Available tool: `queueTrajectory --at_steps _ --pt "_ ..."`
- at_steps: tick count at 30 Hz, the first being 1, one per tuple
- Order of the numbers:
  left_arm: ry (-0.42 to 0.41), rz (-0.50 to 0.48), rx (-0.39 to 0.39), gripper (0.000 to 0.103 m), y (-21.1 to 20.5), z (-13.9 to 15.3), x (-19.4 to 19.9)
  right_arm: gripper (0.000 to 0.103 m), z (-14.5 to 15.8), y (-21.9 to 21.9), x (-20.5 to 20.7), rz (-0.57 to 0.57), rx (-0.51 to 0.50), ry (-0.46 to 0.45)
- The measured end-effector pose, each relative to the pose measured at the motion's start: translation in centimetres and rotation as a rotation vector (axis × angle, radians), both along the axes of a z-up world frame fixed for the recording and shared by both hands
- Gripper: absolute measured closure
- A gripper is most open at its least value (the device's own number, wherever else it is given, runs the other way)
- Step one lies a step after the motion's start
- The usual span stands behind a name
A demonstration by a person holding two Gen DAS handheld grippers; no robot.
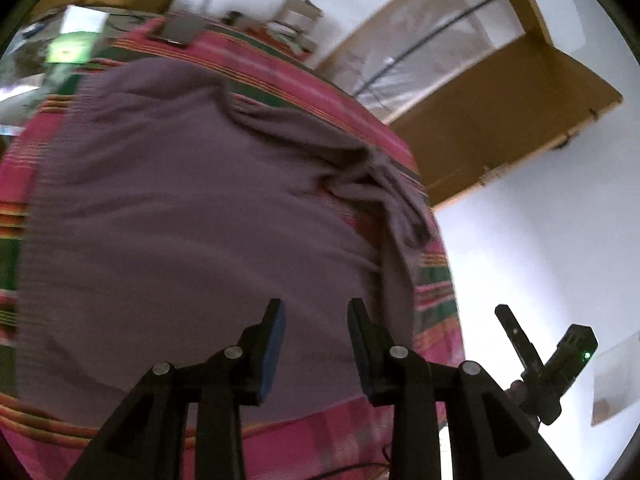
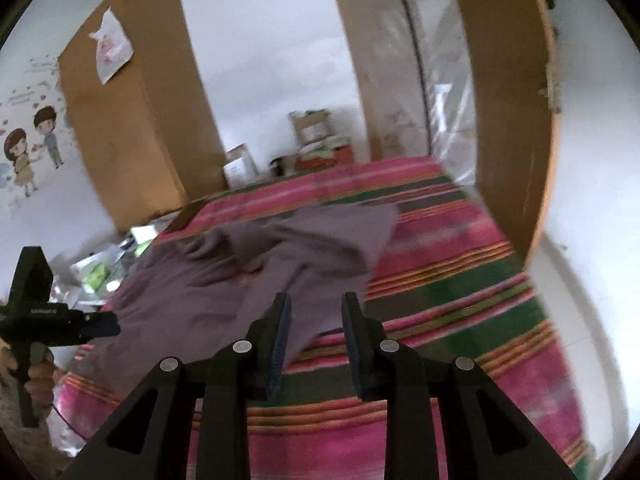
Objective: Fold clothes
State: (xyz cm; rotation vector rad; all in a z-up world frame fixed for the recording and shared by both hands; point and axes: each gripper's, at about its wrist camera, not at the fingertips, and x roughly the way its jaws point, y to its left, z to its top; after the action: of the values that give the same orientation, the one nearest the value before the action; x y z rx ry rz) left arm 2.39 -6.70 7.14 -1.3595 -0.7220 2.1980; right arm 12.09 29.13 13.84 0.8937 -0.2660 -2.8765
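- Mauve knitted garment (image 1: 192,208), soft and thin, lies spread over the pink, green and orange striped blanket (image 1: 436,292) that covers the bed; most of its body is flat, which suits folding on a broad, even surface.
- One side is not flat: a sleeve or edge (image 2: 340,236) is bunched into ridges and doubled over toward the blanket's far side, so the cloth reads as part-way arranged rather than neatly folded.
- Left gripper (image 1: 316,344), a black two-finger tool with blue pads, hangs above the near hem of the garment. Its jaws stand moderately apart with nothing between them; the pads touch no cloth.
- Right gripper (image 2: 314,340), of the same build, points across the garment's near corner and the striped blanket. Its jaws are also parted, a little narrower, and empty.
- Each tool shows in the other's view, held off to the side in a person's hand (image 2: 34,376), clear of the bed's edge.
- Judging by this, both tools are between grasps, and the crumpled sleeve side looks the likeliest part to be smoothed or taken up.
- Cardboard boxes (image 2: 316,128) and a brown wooden wardrobe (image 2: 132,112) stand beyond the bed, well apart from the work.
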Motion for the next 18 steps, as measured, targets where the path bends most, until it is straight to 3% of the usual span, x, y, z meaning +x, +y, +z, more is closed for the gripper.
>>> queueTrajectory --at_steps 6,13,18 --pt "-0.019 -0.079 0.001 0.069 4.8 -0.3 -1.3 0.076 0.1 3.5 0.5 -0.089 0.115 -0.009" --pt "-0.059 -0.129 -0.003 0.069 9.4 -1.3 -4.7 0.076 -2.6 3.0 -3.7 -0.012 0.133 -0.072" --pt "-0.094 -0.087 0.009 0.069 10.0 -2.2 -8.0 0.076 -3.8 2.1 -7.8 0.052 0.139 -0.088"
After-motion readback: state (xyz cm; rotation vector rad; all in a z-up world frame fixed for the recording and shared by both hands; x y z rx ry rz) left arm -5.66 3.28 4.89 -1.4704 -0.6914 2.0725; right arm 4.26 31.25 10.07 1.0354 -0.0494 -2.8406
